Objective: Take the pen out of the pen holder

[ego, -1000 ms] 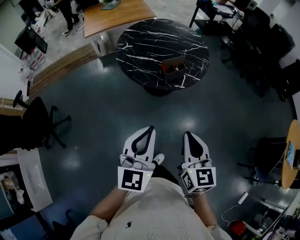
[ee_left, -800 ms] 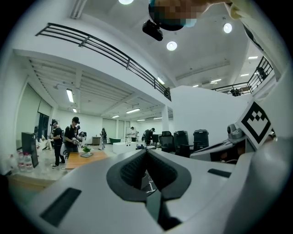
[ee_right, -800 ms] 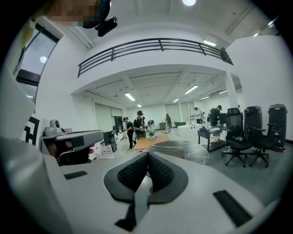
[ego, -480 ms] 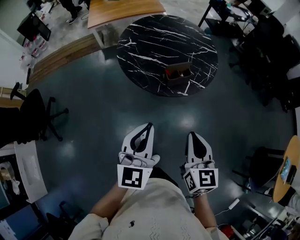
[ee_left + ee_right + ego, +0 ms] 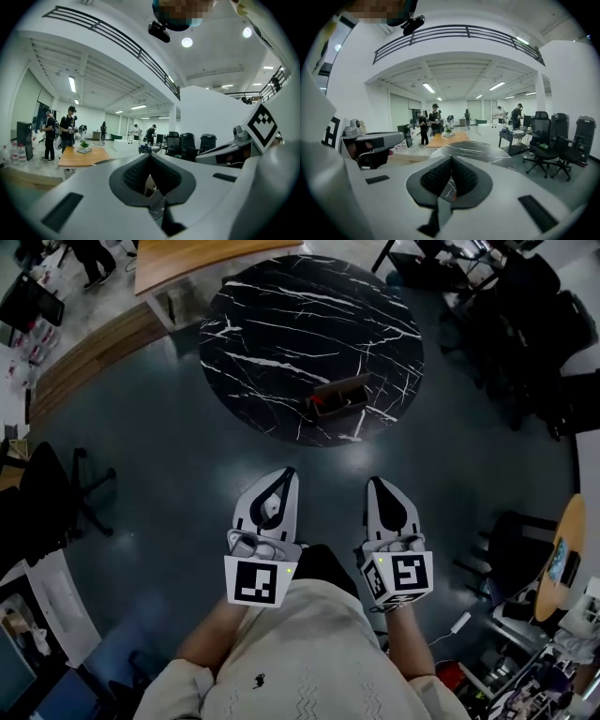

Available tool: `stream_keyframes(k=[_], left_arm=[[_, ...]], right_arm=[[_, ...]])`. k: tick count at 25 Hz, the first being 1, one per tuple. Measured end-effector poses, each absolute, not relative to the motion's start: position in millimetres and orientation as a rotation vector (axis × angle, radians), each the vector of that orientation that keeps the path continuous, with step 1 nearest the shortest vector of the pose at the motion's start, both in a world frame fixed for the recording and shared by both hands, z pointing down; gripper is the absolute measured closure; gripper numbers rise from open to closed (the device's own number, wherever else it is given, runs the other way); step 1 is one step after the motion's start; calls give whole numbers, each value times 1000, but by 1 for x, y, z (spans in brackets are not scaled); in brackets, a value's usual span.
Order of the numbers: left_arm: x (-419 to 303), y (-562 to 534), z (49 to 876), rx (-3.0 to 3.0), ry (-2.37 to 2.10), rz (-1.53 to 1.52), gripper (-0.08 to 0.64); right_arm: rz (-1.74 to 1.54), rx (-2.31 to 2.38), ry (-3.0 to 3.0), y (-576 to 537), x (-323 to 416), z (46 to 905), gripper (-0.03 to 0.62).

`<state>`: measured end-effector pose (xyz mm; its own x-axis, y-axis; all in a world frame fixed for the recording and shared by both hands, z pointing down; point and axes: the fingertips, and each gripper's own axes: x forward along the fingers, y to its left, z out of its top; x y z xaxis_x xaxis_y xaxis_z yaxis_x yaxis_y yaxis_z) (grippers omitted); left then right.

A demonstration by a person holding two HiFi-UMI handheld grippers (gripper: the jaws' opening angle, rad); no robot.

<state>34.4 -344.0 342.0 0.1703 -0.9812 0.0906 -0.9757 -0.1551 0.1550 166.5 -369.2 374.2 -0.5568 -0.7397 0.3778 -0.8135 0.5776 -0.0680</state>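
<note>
A brown open-topped pen holder (image 5: 339,396) stands near the front edge of a round black marble table (image 5: 281,324) in the head view. What it holds is too small to make out. My left gripper (image 5: 287,472) and right gripper (image 5: 374,482) are held side by side in front of the person's body, over the dark floor and short of the table. Both are shut with nothing between the jaws. In the left gripper view the left gripper (image 5: 150,155) has its jaws meeting at the tips. The right gripper (image 5: 451,159) points toward the marble table (image 5: 480,149).
A wooden desk (image 5: 187,254) stands beyond the table. A black office chair (image 5: 52,498) is at the left, and more dark chairs (image 5: 525,540) and a small round wooden table (image 5: 560,554) at the right. Several people (image 5: 429,124) stand far off in the room.
The person has moved closer to the marble table, so the table and the pen holder sit lower and larger in the head view. Both grippers stay shut in front of the body.
</note>
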Motion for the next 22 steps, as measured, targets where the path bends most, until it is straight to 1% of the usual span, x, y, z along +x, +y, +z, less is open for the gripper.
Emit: stream_keyframes(k=[3, 6, 10, 22], left_arm=[[27, -364, 345, 2355, -1869, 50, 548], [11, -379, 345, 2264, -1879, -37, 548], [-8, -395, 353, 2214, -1903, -8, 548], [-18, -427, 390, 2058, -1982, 84, 548]], right_arm=[[331, 1312, -2490, -394, 156, 374, 574], [323, 1280, -2482, -412, 138, 379, 574], [344, 1209, -2468, -435, 115, 395, 574], [231, 876, -2343, -498, 70, 507, 574]])
